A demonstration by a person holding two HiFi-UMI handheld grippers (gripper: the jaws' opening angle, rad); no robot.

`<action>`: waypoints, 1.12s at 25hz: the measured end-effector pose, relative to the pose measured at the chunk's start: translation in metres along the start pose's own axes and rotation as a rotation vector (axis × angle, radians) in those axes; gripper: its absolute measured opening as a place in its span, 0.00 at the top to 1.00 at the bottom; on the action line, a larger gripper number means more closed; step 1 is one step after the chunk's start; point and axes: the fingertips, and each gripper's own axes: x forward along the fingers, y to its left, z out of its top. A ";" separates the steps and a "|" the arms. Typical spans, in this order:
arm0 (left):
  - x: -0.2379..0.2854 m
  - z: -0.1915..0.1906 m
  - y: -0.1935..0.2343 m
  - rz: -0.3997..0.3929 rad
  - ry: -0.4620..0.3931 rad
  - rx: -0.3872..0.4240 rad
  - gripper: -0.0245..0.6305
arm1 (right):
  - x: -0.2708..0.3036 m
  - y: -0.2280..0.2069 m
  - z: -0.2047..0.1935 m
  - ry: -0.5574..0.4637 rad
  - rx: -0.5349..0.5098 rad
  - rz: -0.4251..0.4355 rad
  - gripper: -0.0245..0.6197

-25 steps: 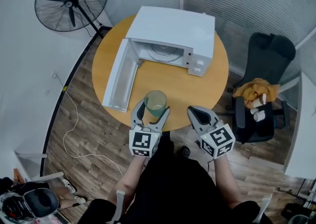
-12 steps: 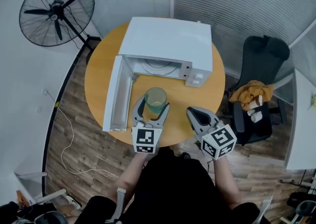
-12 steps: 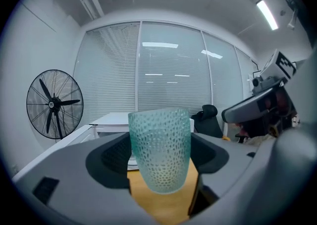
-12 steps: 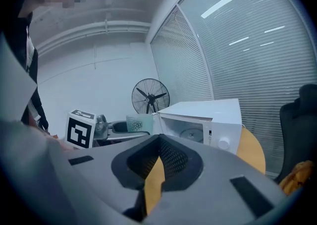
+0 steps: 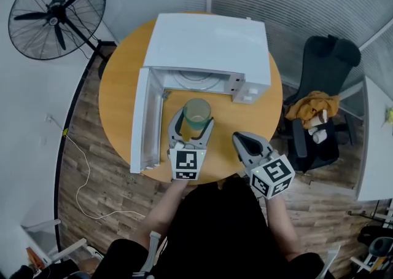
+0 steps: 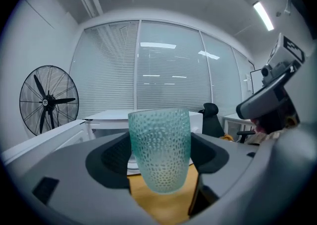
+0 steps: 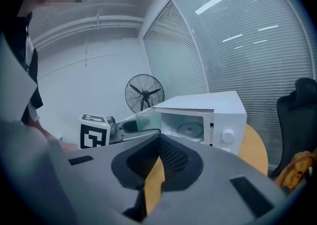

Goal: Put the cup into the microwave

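Note:
A pale green dimpled glass cup [image 5: 197,112] is held upright between the jaws of my left gripper [image 5: 194,123], above the round wooden table [image 5: 120,90]. In the left gripper view the cup [image 6: 160,148] fills the gap between both pads. The white microwave [image 5: 212,47] stands just beyond it with its door [image 5: 140,118] swung open to the left and its glass turntable [image 5: 195,80] showing inside. My right gripper [image 5: 244,142] hovers at the table's near edge, jaws together and holding nothing. In the right gripper view the cup [image 7: 148,119] appears in front of the microwave [image 7: 208,115].
A black office chair [image 5: 319,106] with an orange cloth [image 5: 313,107] stands right of the table. A black floor fan [image 5: 49,12] stands at the far left. A thin white cable [image 5: 80,179] lies on the wooden floor.
My left gripper has carried the cup forward, closer to the microwave's open cavity. The right gripper has stayed at the table's near edge.

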 end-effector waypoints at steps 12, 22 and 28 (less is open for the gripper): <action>0.051 -0.042 0.038 0.074 0.015 0.016 0.43 | 0.013 -0.020 -0.011 0.029 0.028 -0.028 0.95; 0.097 -0.069 0.064 0.109 0.026 0.028 0.43 | 0.030 -0.040 -0.024 0.100 0.027 0.001 0.95; 0.125 -0.085 0.074 0.100 0.032 0.055 0.43 | 0.034 -0.051 -0.031 0.135 0.035 -0.006 0.95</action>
